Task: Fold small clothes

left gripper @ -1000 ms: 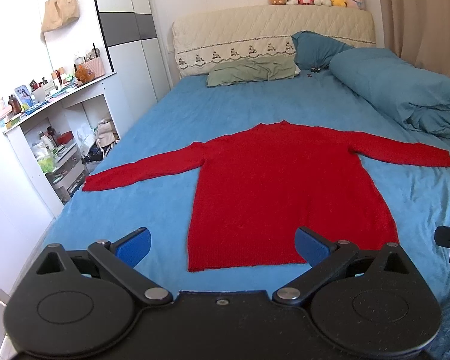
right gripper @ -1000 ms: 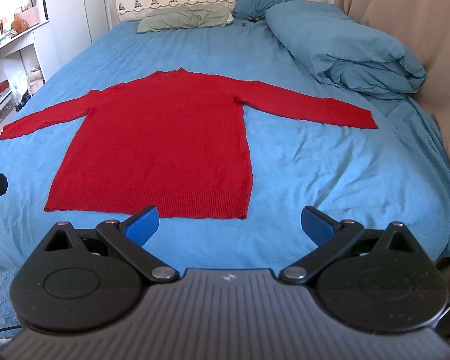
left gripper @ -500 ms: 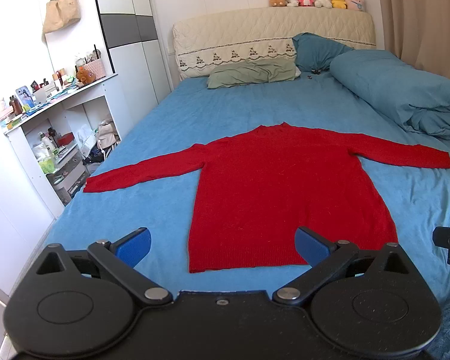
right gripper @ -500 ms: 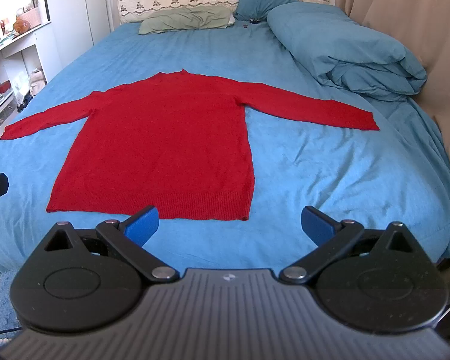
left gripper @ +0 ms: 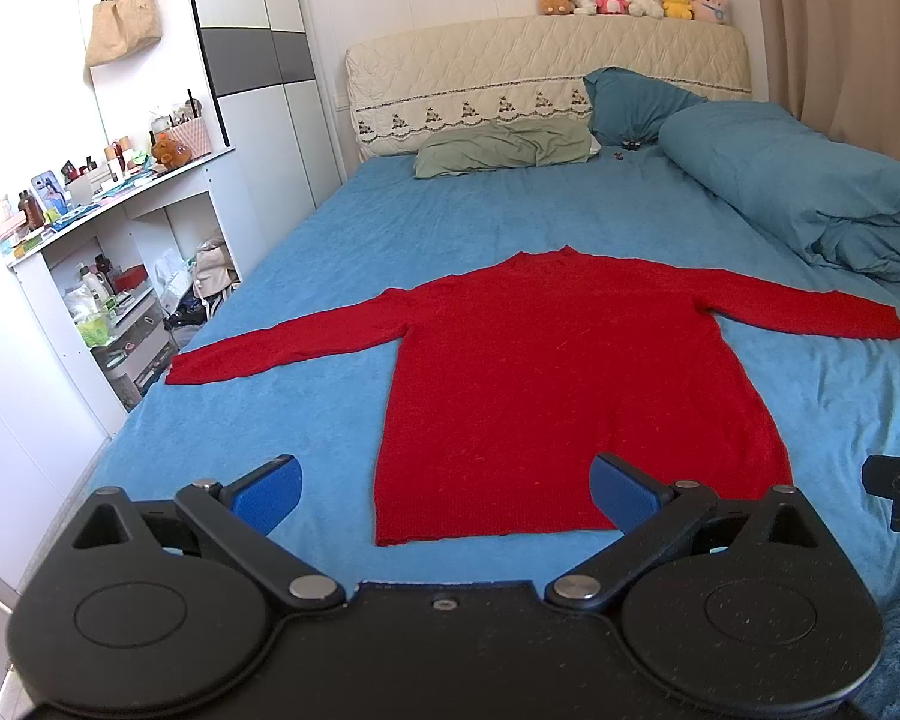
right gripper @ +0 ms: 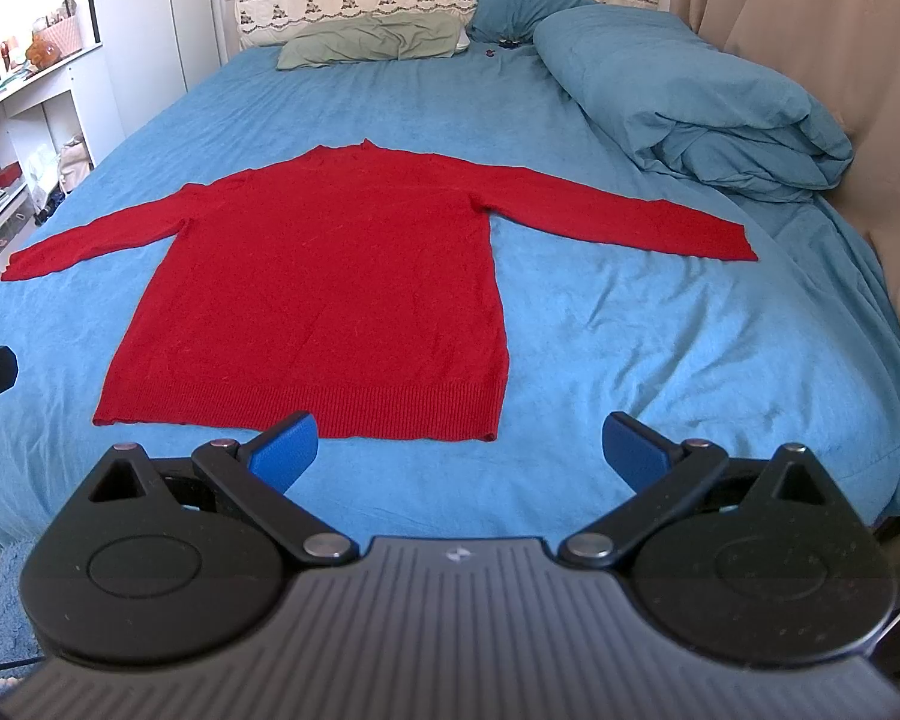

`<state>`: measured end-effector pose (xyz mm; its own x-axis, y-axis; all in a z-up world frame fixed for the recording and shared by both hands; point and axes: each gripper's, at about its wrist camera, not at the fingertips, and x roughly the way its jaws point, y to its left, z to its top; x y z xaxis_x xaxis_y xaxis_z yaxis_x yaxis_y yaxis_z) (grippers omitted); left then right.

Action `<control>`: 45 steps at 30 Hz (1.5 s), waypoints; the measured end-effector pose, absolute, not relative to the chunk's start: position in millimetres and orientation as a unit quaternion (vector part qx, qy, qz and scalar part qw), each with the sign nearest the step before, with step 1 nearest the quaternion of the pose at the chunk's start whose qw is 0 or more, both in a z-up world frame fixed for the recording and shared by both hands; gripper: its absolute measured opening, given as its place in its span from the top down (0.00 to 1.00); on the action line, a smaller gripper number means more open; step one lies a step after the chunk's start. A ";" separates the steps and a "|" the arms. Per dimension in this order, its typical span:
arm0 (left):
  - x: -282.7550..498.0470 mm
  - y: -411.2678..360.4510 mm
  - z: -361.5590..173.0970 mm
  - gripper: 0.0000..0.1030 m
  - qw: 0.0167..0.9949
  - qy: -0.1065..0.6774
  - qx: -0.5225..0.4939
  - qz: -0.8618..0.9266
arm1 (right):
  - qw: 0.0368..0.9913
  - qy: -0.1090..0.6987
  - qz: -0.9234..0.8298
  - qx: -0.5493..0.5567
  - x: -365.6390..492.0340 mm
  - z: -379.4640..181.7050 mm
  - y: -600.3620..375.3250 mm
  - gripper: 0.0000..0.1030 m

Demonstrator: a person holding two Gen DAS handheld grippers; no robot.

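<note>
A red long-sleeved sweater (left gripper: 546, 372) lies flat on the blue bed sheet (left gripper: 306, 420), both sleeves spread out, hem toward me. It also shows in the right wrist view (right gripper: 330, 288). My left gripper (left gripper: 444, 495) is open and empty, hovering just short of the hem near its left half. My right gripper (right gripper: 459, 450) is open and empty, hovering near the hem's right corner. Neither touches the sweater.
A rolled blue duvet (right gripper: 690, 96) lies at the bed's right side. A green pillow (left gripper: 504, 150) and a blue pillow (left gripper: 630, 102) lie at the headboard. A white shelf unit (left gripper: 108, 276) with clutter stands left of the bed. A curtain (right gripper: 810, 30) hangs at the right.
Both grippers have risen and eased slightly forward toward the hem. The sweater has not moved and both grippers stay open.
</note>
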<state>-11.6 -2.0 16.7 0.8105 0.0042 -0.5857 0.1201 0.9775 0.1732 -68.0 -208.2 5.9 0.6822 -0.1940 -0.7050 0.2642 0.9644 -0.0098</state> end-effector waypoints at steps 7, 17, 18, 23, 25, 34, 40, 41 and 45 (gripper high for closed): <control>-11.5 -2.9 17.2 0.00 0.946 0.306 0.100 -0.032 | 0.916 0.378 -0.125 0.046 -68.3 5.8 -208.0 0.00; -11.3 -3.8 17.7 0.00 0.945 0.310 0.096 -0.035 | 0.916 0.379 -0.125 0.047 -68.6 6.2 -208.7 0.00; -11.3 -3.9 17.7 0.00 0.945 0.310 0.096 -0.035 | 0.916 0.379 -0.125 0.047 -68.8 6.1 -208.7 0.00; -12.8 -3.9 17.6 0.00 0.946 0.308 0.096 -0.034 | 0.916 0.379 -0.124 0.046 -69.1 6.1 -208.5 0.00; -13.7 -4.0 17.7 0.00 0.946 0.307 0.095 -0.034 | 0.916 0.378 -0.125 0.047 -69.1 6.1 -208.6 0.00; -17.3 -2.6 20.6 0.00 0.947 0.304 0.094 -0.034 | 0.917 0.377 -0.125 0.047 -70.6 8.4 -207.1 0.00; -16.7 -3.7 26.2 0.00 0.948 0.303 0.092 -0.037 | 0.918 0.373 -0.126 0.049 -72.9 12.8 -206.9 0.00; -14.2 -5.3 28.8 0.00 0.948 0.304 0.089 -0.040 | 0.918 0.372 -0.126 0.051 -73.6 14.0 -208.5 0.00; 5.2 -19.8 40.2 0.00 0.949 0.295 0.091 -0.054 | 0.920 0.363 -0.134 0.061 -67.2 23.2 -224.9 0.00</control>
<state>5.2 -19.8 40.2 0.8196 -0.0485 -0.5709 0.1559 0.9777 0.1408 -67.2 -224.9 23.2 0.7005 -0.2014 -0.6846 0.2906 0.9567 0.0159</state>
